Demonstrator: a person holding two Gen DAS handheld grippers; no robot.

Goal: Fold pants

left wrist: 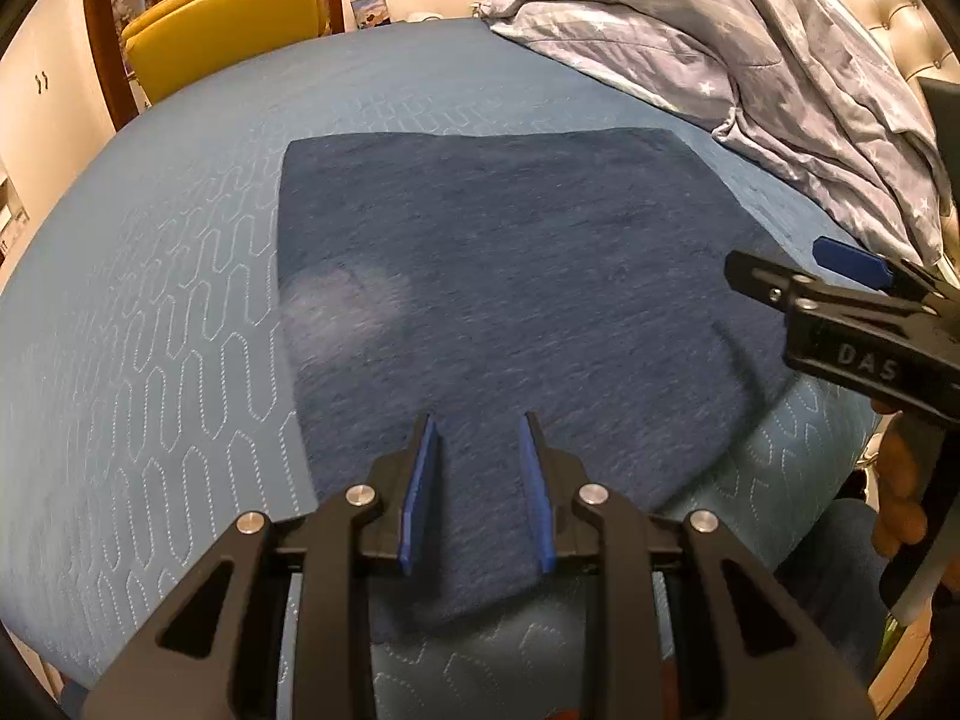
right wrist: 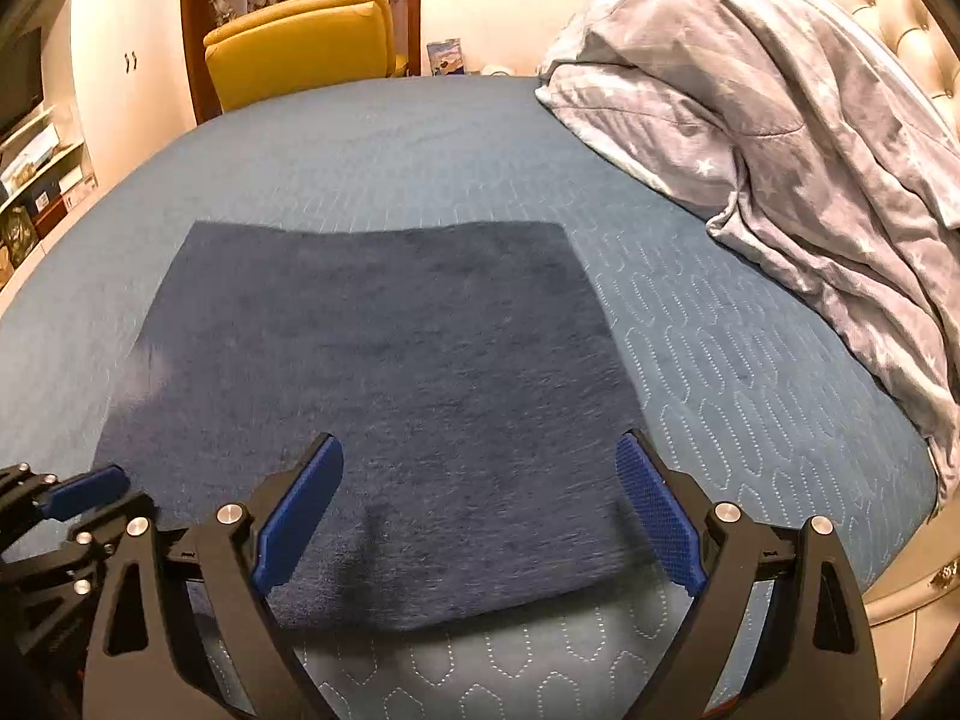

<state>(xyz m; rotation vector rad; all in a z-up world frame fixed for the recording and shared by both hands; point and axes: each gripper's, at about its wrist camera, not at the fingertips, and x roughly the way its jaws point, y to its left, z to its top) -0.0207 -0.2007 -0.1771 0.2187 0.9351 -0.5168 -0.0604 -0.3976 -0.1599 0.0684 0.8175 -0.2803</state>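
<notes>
Folded pants [right wrist: 384, 408] flat near bed's [right wrist: 750, 360] front edge; star duvet [right wrist: 810, 150] heaped at right edge. Left tongs [left wrist: 480, 438] narrowly parted, seemingly empty; right tongs [right wrist: 480, 462] wide, empty.

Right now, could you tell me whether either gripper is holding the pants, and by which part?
Nothing is held. The left gripper and right gripper hover over the folded pants with jaws apart and empty.

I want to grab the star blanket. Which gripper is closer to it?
Right. The right gripper is over the pants' side that faces the blanket. The left gripper is over their near edge, farther away.
</notes>
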